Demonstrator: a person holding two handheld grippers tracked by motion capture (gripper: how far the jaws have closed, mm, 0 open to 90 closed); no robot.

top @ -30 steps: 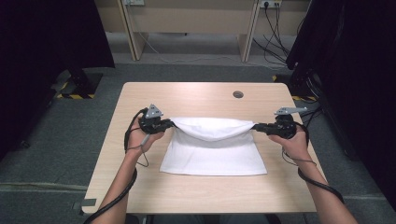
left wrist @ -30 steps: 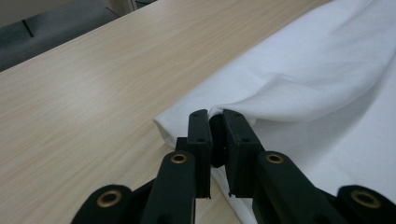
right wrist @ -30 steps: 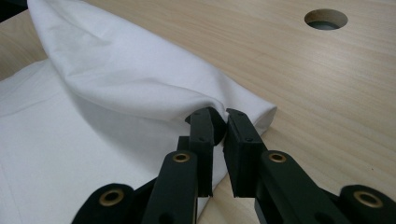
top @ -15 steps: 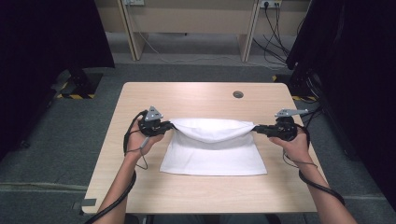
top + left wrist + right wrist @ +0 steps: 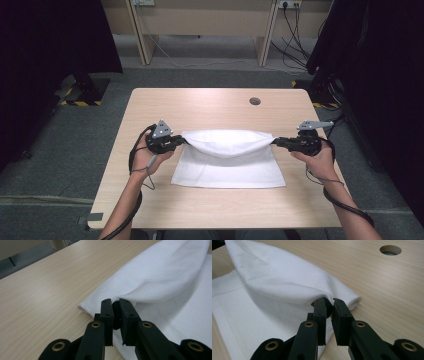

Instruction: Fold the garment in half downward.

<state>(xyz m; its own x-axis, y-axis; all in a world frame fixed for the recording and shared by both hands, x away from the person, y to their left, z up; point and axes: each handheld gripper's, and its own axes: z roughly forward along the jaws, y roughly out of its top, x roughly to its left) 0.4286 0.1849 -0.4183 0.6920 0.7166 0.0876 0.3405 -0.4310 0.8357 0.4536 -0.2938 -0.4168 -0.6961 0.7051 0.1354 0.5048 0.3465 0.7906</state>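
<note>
White rectangular cloth point(image 5: 235, 160) lies on the light wooden table point(image 5: 210, 107), its far edge lifted and sagging between left gripper point(image 5: 181, 142) and right gripper point(image 5: 276, 141), each set of jaws pinching a corner.

**Three cameras on one table**

The high view looks forward and down from above the person's side, taking in the whole table point(image 5: 210, 205) and the floor beyond its far edge. The left gripper view sits low and close behind its jaws, facing across the white cloth point(image 5: 160, 277) toward the table's left far side. The right gripper view, equally near, faces the cloth and the cable hole point(image 5: 390, 250). All three share the cloth.
</note>
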